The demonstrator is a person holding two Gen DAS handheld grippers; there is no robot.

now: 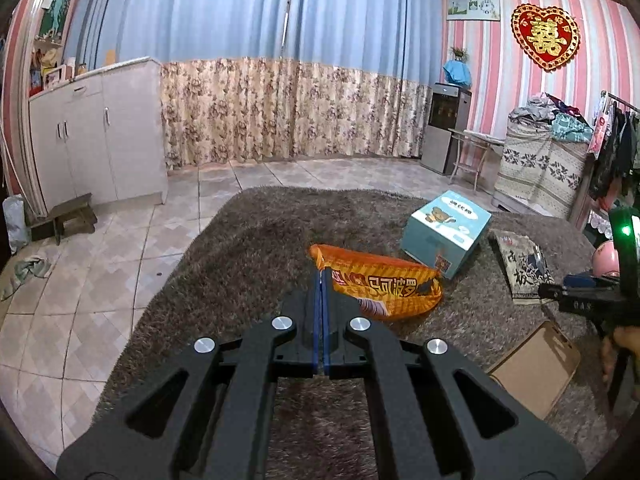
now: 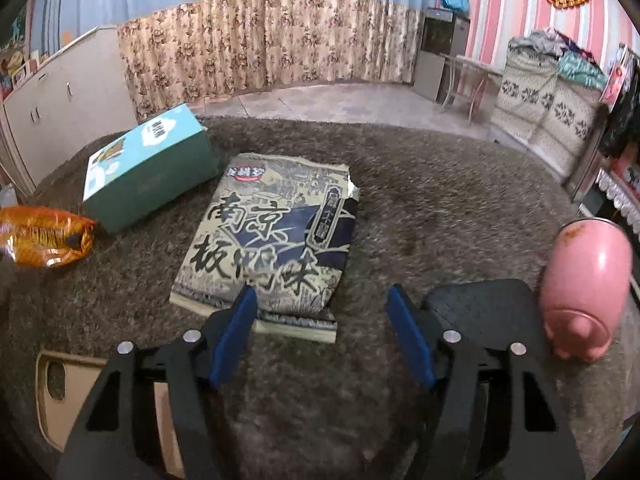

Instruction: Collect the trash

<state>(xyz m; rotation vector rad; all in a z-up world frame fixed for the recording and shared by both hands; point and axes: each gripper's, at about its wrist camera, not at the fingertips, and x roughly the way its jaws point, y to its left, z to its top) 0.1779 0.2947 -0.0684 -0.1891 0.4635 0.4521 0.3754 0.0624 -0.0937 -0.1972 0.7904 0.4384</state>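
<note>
Orange snack wrapper (image 1: 380, 284) is being held clamped at its edge by the left gripper (image 1: 322, 280), jaws fully closed on the foil, bag hanging off to the right of the tips over the brown shag rug (image 1: 248, 248). Landmark: the flat printed food packet (image 2: 272, 240) lying on the rug. Right gripper (image 2: 320, 304) is being held over the packet's near edge, jaws part open, nothing between the pads; the left blue pad (image 2: 236, 328) is overlapping the packet's near edge in view, contact cannot be told. Judgement: the packet is being lined up as the next pickup. It is lying flat and thin, so one pad is best being slid under the near lip and the jaws closed on that edge, not on the pile; rug fibres are likely being caught otherwise. Left of the packet, just beside its far corner, a teal carton (image 2: 148, 168) is lying tilted; further left the held wrapper is showing again. Near-left of the packet a brown cardboard piece (image 2: 60, 396) is lying flat, partly hidden by the gripper. Right of the packet, well apart, a pink pig-shaped container (image 2: 584, 288) is standing beside the right finger; a wide swing is risking being knocked into it.
</note>
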